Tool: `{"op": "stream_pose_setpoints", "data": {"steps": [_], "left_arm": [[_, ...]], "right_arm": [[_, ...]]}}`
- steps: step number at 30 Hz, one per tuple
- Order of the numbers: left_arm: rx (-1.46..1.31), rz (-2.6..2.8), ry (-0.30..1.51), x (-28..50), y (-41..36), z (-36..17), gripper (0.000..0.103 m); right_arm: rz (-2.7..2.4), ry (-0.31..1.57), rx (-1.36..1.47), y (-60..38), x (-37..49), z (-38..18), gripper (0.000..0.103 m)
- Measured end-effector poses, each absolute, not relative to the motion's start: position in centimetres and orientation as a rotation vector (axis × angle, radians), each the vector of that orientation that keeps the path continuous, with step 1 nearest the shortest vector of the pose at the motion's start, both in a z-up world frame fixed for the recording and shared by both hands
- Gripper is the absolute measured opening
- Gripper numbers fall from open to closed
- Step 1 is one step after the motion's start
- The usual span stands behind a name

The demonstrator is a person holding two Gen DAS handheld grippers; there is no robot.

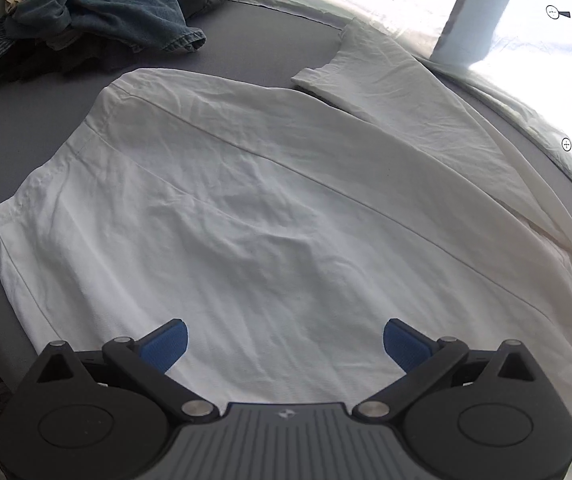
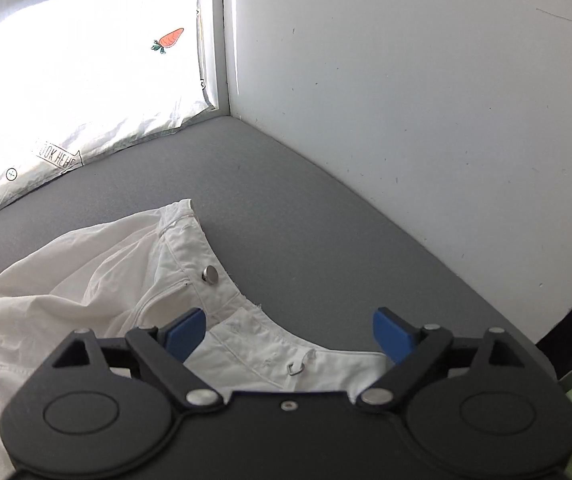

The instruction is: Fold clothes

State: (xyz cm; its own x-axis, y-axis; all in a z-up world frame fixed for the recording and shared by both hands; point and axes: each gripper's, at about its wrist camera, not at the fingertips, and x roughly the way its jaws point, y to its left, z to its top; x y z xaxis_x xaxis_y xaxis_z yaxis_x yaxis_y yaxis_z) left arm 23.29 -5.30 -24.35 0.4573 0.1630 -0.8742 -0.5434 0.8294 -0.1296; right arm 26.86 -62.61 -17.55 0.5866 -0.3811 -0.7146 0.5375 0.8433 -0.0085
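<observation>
A grey padded surface (image 1: 14, 128), which may be a mattress rather than a bench, fills both views and meets a white wall (image 2: 425, 80) at the far corner, with a bright printed sheet (image 2: 66, 80) carrying small carrots tucked along its far edge. On it lie the white trousers (image 1: 246, 208), spread mostly flat across the middle so the cloth can be folded without bunching; one leg (image 1: 397, 80) runs off toward the printed sheet, and a long seam crosses the fabric diagonally. At the far left corner sits a heap of dark denim clothes (image 1: 118, 8), apparently waiting for its turn and well apart from the working area. In the right wrist view the waistband (image 2: 254, 340) lies just beneath the right tongs (image 2: 289, 334), its metal button (image 2: 210, 274) and a small hook clasp (image 2: 295, 368) showing. Both tongs stand wide open and hold nothing: the left tongs (image 1: 286, 346) hover over the broad middle of the trousers, the right over the waistband, likely placed to take hold of each end for a fold.
</observation>
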Motion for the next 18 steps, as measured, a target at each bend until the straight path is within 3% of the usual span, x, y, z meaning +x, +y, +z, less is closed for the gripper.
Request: {"op": "stream_pose_setpoints", "data": {"steps": [8,18], "left_arm": [[-0.420,0.421,0.987,27.9,-4.3,-24.1,0.103],[-0.499,0.428,0.954,36.0,-1.2,-23.2,0.103]], "right_arm": [[-0.345,0.781,0.207,-58.6,33.7,-19.3,0.103],[-0.483,0.822,0.185,-57.0,41.7,-26.7,0.103]]}}
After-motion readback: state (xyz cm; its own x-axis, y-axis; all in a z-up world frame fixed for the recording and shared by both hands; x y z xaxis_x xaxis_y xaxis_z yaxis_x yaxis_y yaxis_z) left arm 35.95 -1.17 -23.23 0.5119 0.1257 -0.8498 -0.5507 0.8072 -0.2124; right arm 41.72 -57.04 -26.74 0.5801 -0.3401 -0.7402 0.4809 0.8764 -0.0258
